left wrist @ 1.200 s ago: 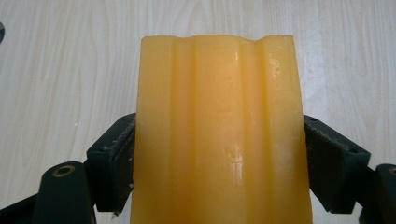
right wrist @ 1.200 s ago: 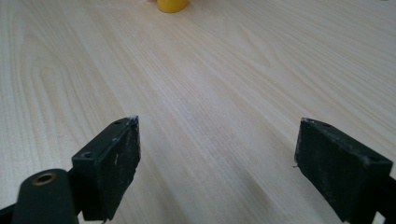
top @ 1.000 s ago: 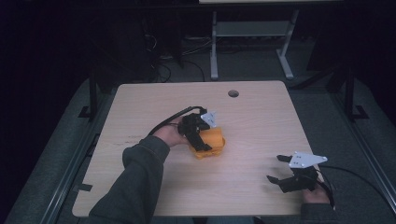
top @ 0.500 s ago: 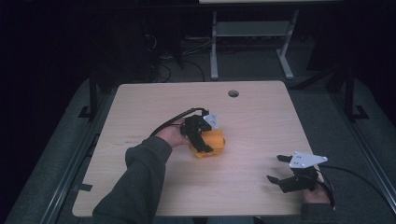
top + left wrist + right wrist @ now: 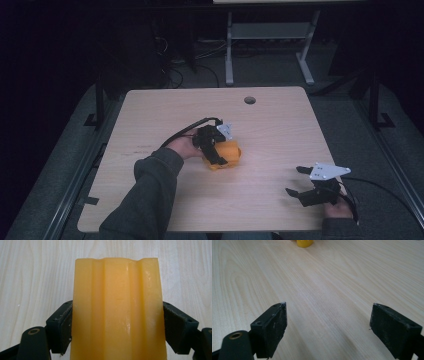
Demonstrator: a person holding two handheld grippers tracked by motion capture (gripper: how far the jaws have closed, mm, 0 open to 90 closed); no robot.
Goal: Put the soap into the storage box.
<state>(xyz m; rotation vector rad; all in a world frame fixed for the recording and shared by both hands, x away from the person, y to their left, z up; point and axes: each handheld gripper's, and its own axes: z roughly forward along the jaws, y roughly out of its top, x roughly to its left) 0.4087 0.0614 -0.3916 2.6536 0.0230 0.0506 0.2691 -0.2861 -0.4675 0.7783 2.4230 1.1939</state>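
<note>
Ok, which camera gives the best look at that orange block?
The left gripper view: the orange block sits close up between the left claw's jaws, grooves visible. The high view shows it small and partly covered; the right gripper view catches just its edge at top.

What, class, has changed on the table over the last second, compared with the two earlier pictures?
Nothing visibly changed. The left tool stays shut on the ridged orange-yellow block near the middle of the light wooden table, and the right tool stays open over its near right corner.
</note>
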